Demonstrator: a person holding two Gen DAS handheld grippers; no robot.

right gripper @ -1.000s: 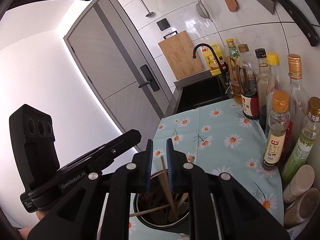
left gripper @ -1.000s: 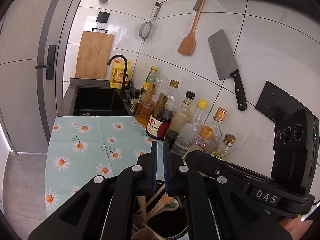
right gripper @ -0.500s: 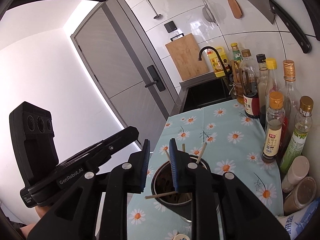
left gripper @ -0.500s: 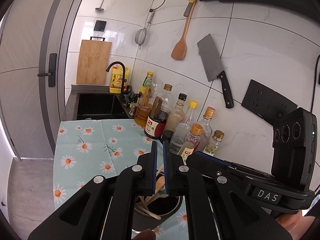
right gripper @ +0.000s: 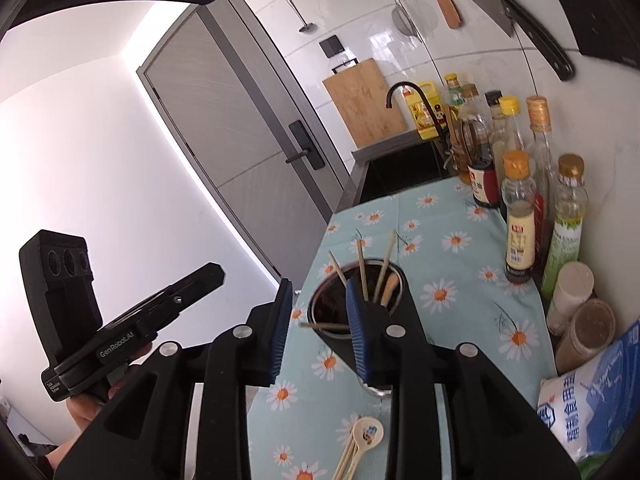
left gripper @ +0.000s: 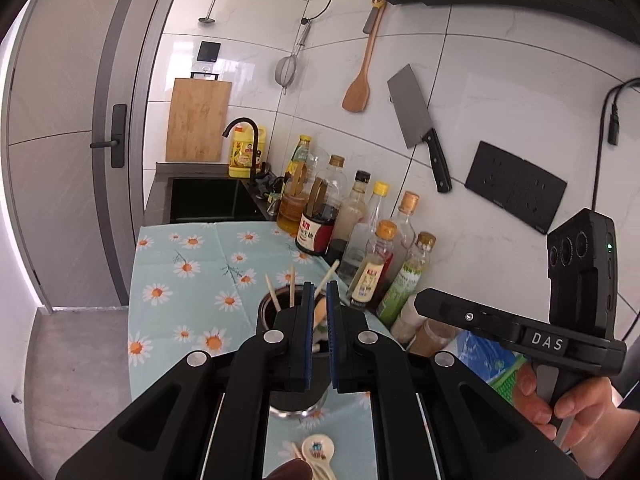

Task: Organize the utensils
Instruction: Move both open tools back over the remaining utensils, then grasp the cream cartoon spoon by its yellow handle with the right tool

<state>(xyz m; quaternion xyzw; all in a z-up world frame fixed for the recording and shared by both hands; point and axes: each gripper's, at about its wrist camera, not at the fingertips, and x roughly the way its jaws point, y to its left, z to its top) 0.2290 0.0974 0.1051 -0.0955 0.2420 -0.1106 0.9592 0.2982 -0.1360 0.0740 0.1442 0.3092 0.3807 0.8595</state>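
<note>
A metal utensil holder (left gripper: pixel 267 309) stands on the daisy cloth with several wooden chopsticks and a spoon upright in it. My left gripper (left gripper: pixel 319 307) hovers in front of it, shut, with nothing between the blue pads. In the right wrist view the holder (right gripper: pixel 320 308) sits just beyond my right gripper (right gripper: pixel 319 295). Its jaws are opening and the pads press on nothing. One chopstick (right gripper: pixel 324 325) lies across the holder's rim, pointing left. A white ceramic spoon (right gripper: pixel 367 434) and loose chopsticks (right gripper: pixel 349 460) lie on the cloth near the front edge. The spoon (left gripper: pixel 318 449) also shows below the left gripper.
Sauce and oil bottles (left gripper: pixel 372 276) line the tiled wall on the right, with jars (right gripper: pixel 586 334) and a salt bag (right gripper: pixel 592 400) nearer. A black sink (left gripper: pixel 208 200) with a tap lies beyond the cloth. A cleaver (left gripper: pixel 412 114) and a wooden spatula (left gripper: pixel 358 92) hang on the wall.
Both grippers have drawn back from above the holder, which now stands farther off. The spoon and loose chopsticks on the cloth have come into view. The right jaws have spread apart.
</note>
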